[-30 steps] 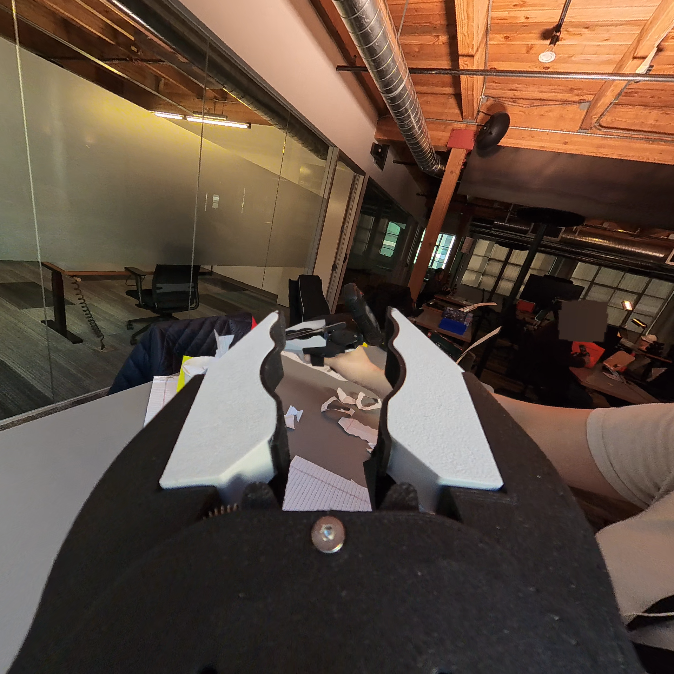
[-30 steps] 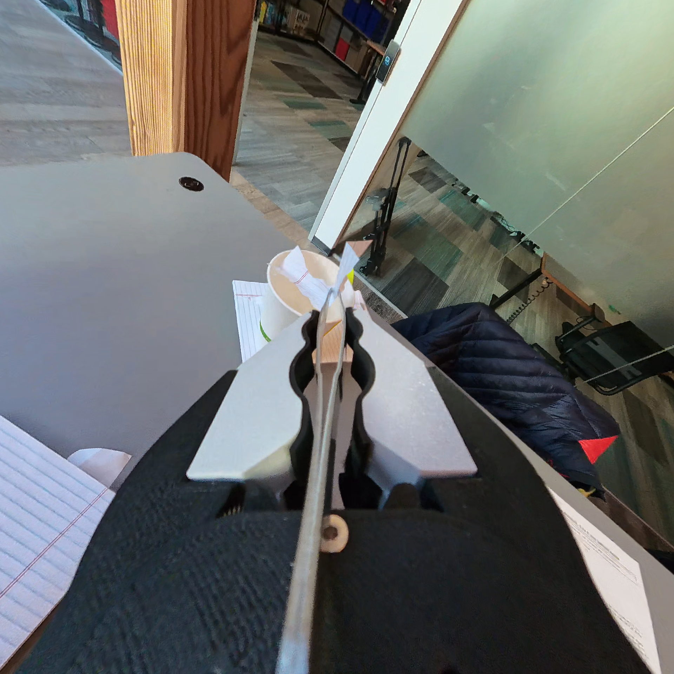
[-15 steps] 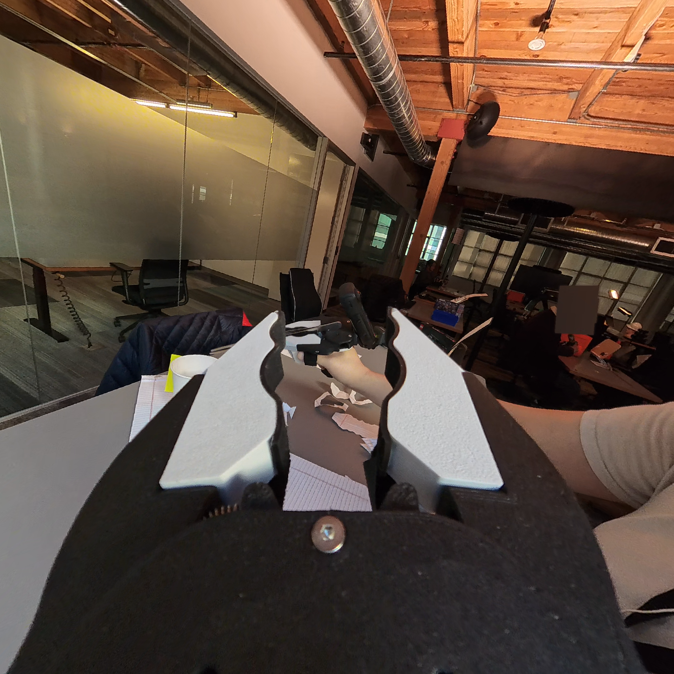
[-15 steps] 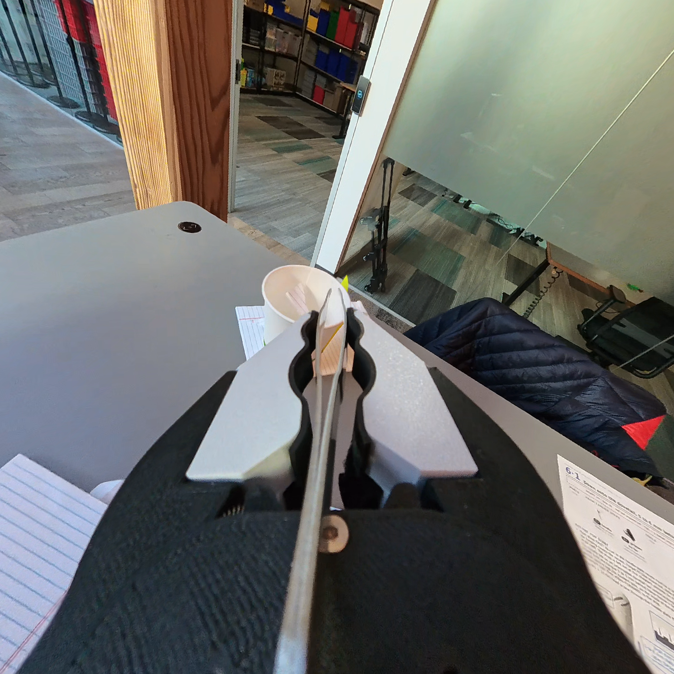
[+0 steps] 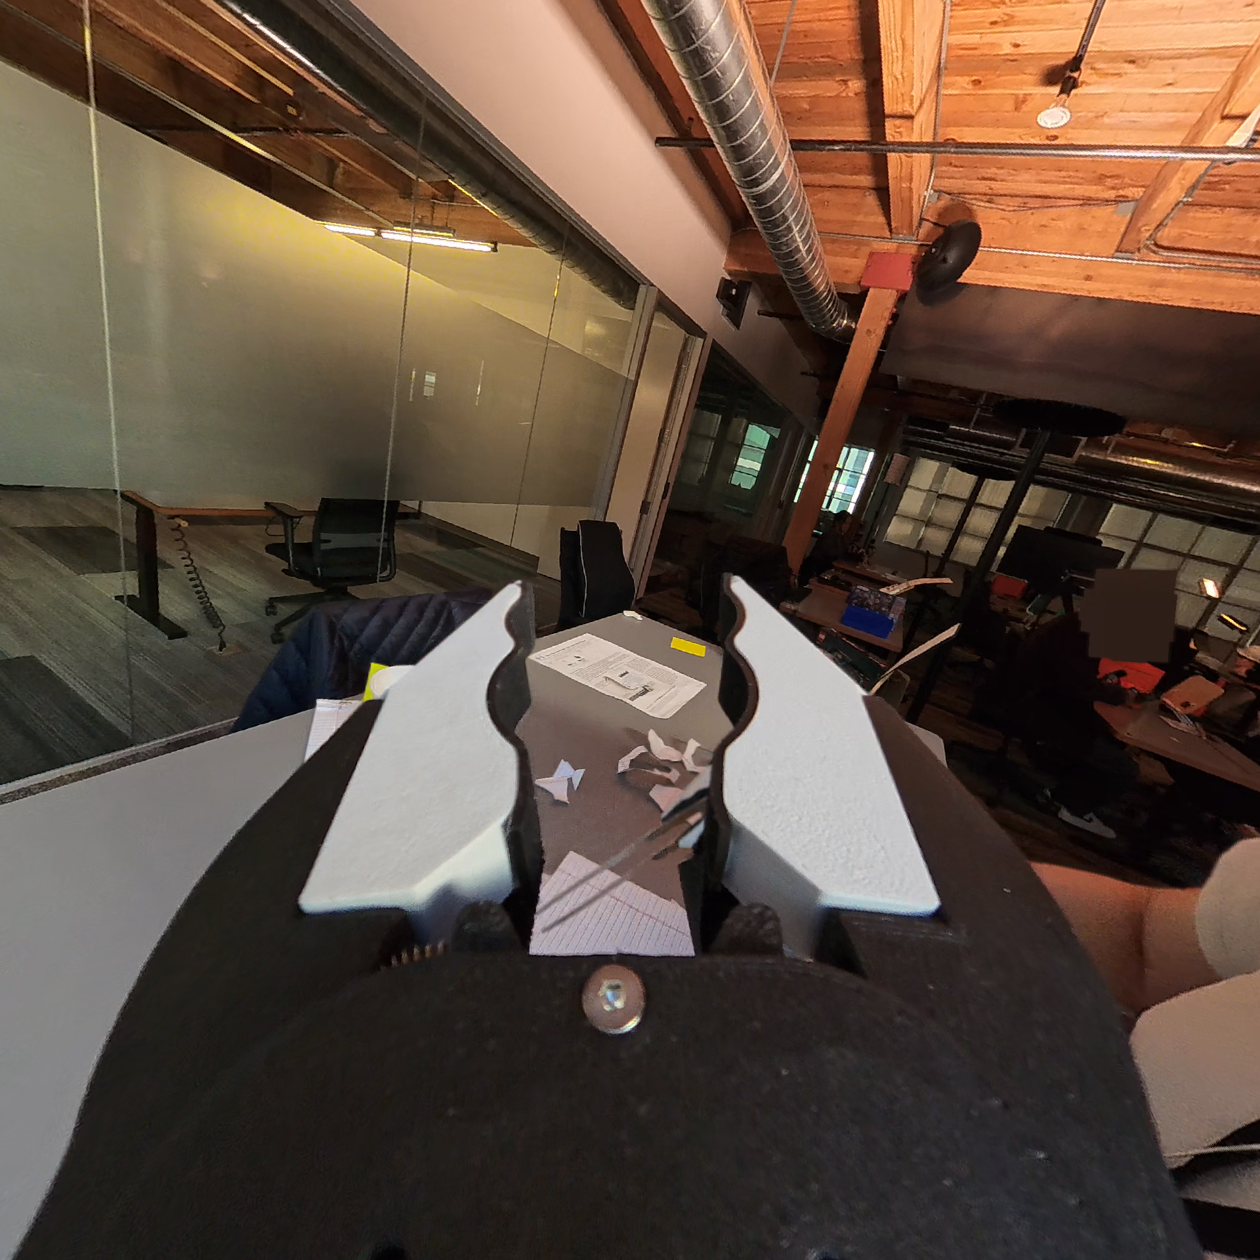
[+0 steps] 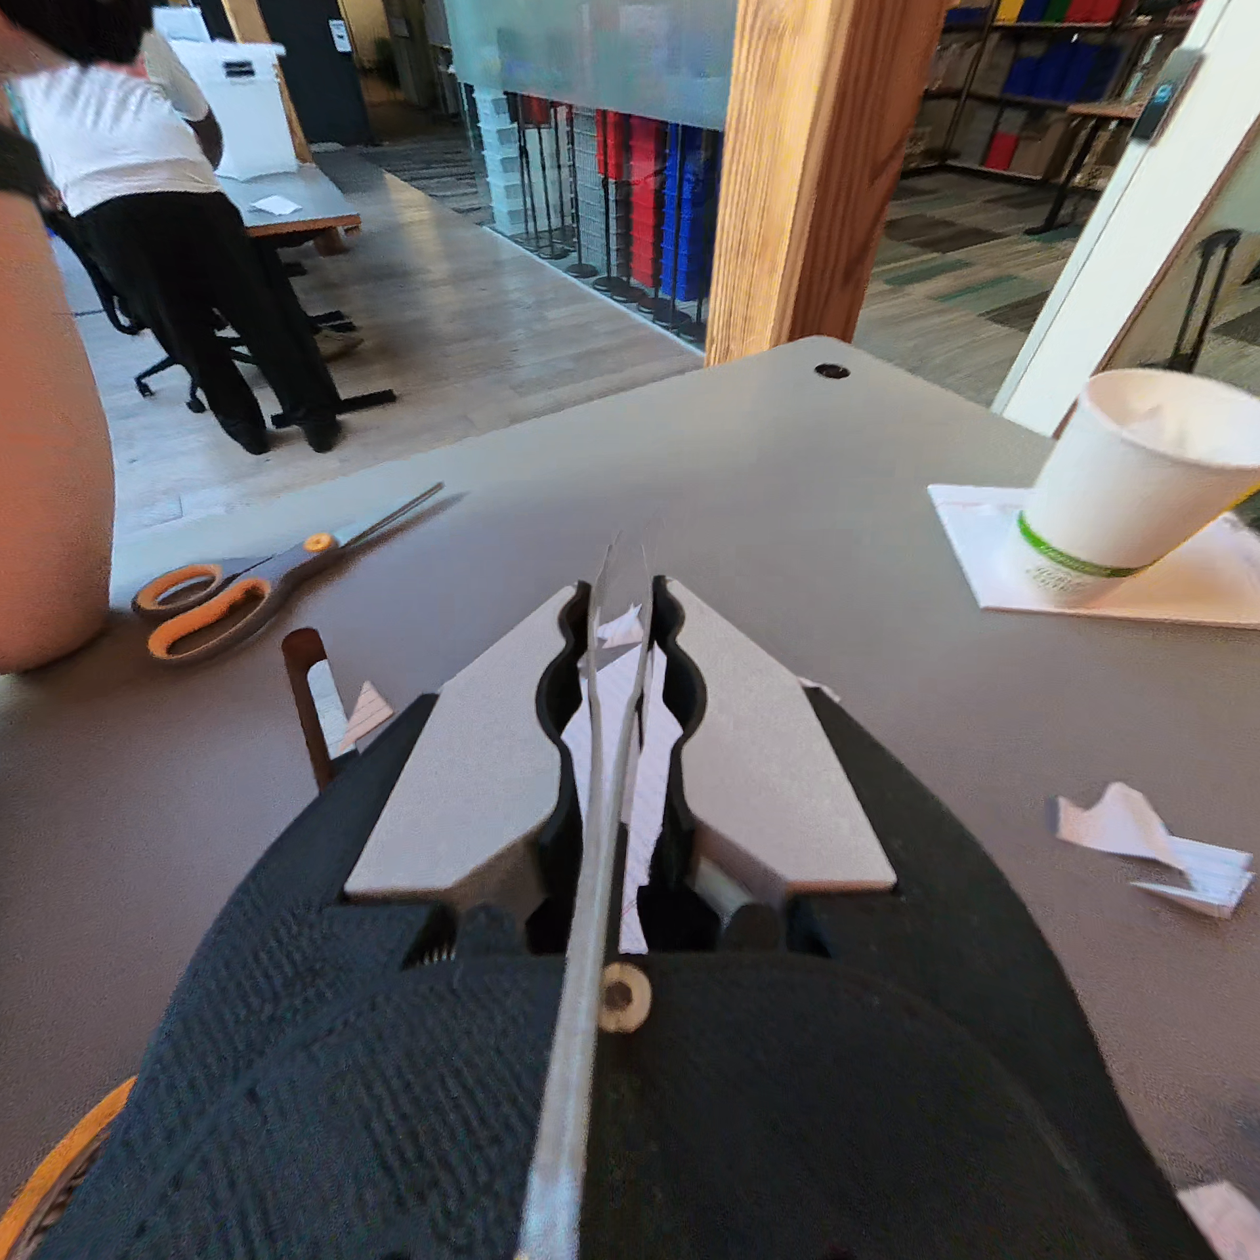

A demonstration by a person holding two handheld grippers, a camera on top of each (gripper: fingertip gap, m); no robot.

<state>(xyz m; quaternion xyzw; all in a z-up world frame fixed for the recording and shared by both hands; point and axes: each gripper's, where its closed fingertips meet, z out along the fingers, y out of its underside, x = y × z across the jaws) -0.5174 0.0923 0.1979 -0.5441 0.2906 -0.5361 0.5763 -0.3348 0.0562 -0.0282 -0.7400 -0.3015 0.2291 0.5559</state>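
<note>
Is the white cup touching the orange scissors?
Apart. The right wrist view shows the white cup far right and the orange scissors far left, bare table between.

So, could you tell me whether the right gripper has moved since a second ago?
Yes: the right gripper has swung left, so the white paper cup now sits far right.

Grey table (image 6: 784,477); white paper cup (image 6: 1125,491) banded green; orange-handled scissors (image 6: 225,593) with grey blades; white lined paper scraps (image 6: 1159,859); silver tweezers (image 6: 600,784); white gripper fingers (image 5: 436,750) edged black; small yellow note (image 5: 687,645); navy quilted jacket (image 5: 354,641)
</note>
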